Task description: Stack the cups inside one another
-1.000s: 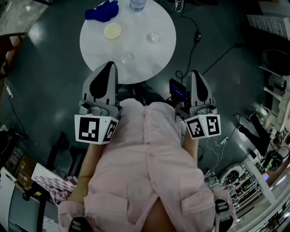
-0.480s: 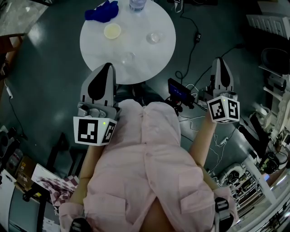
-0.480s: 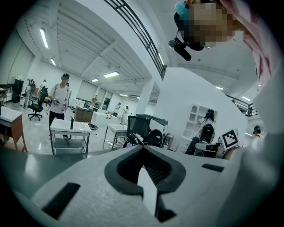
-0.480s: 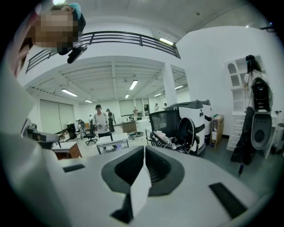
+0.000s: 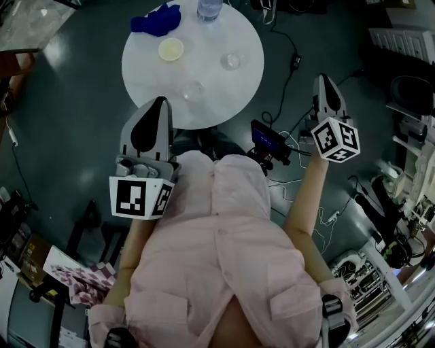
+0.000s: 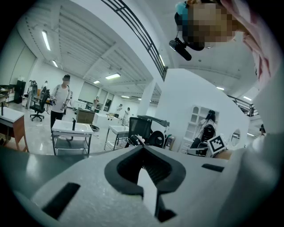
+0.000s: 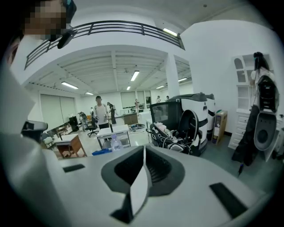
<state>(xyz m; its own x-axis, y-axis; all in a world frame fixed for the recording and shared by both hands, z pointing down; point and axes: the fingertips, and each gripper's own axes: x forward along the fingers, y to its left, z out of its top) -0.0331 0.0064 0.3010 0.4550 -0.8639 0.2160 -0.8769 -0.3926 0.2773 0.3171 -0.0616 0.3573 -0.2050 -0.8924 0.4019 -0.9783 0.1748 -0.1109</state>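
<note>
Trouble brewing in the head view: the yellow cup (image 5: 170,48), far clear cup (image 5: 231,60) and near clear cup (image 5: 192,90) stand apart on the round surface (image 5: 146,75), and the clear ones are easy to clip. The left gripper (image 5: 162,100) hovers at the rim, while the right gripper (image 5: 320,79) is well off over the floor.

Left gripper view: jaws together, empty, near level.

Right gripper view: closed too, nothing held, tipped slightly down.

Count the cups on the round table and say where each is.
3: yellowish cup by the blue cloth, far left; right clear cup, far right; near clear cup at the front edge of the table. Other clear ones may go unseen.
</note>
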